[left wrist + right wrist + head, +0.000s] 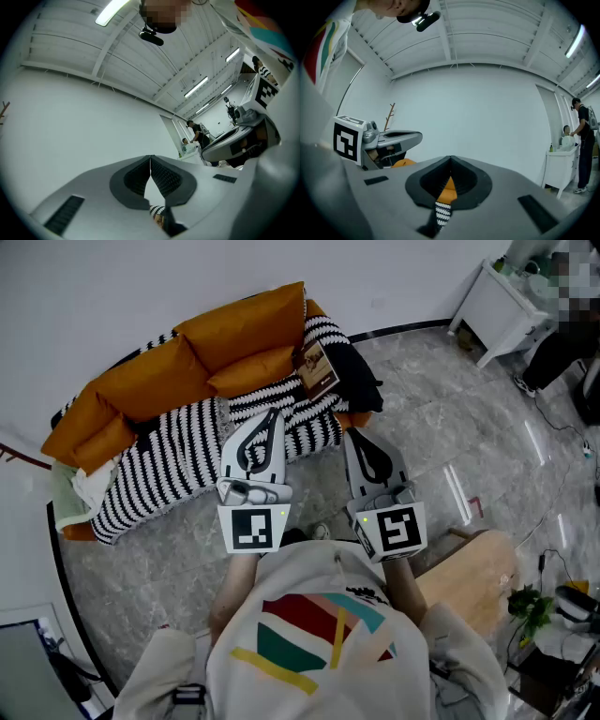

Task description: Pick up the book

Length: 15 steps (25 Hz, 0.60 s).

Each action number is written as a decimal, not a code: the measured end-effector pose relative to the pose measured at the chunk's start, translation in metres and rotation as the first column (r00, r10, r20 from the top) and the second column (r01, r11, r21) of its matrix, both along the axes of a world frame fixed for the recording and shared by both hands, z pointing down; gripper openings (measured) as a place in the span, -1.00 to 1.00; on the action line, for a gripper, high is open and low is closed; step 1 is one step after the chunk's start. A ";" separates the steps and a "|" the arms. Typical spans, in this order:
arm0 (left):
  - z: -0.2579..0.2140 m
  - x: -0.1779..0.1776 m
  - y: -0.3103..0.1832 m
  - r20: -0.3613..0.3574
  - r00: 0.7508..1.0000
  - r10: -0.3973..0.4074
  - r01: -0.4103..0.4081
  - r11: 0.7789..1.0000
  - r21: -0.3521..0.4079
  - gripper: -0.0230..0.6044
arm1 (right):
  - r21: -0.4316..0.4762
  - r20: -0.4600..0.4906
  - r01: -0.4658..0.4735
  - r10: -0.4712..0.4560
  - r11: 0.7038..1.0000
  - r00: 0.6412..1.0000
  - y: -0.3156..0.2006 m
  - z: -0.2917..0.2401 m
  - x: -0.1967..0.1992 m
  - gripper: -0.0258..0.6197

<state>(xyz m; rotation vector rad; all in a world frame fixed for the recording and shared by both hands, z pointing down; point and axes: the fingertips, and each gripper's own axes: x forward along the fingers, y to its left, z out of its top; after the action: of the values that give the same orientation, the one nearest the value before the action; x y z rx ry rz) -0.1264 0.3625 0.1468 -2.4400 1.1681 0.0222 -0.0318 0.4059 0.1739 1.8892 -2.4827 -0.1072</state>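
The book (317, 369), brown-covered, lies on the striped blanket (178, 460) at the right end of the orange sofa (187, 362), beside a black cloth (358, 376). Both grippers are held in front of the sofa, short of the book and pointing toward it. My left gripper (273, 414) sits below and left of the book; in the left gripper view its jaws (150, 158) meet, shut on nothing. My right gripper (352, 435) is below the book; its jaws (450, 160) are also shut and empty, with orange cushion and striped blanket showing through the gap beneath them.
Grey stone floor lies between me and the sofa. A white cabinet (494, 304) stands at the back right with a person (565, 345) beside it. A light wooden stool (474, 570) and a small plant (531, 607) are at my right.
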 end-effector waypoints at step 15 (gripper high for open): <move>0.004 0.012 -0.005 -0.001 0.999 -0.038 0.038 0.999 -0.008 -0.90 | -0.070 -0.018 0.151 -0.152 0.986 0.988 -0.003 0.007 -0.006 -0.88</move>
<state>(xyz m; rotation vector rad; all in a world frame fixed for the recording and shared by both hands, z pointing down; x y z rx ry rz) -0.1140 0.3573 0.1511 -2.4244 1.2175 0.0067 -0.0378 0.4033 0.1811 1.6629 -2.5763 -0.0448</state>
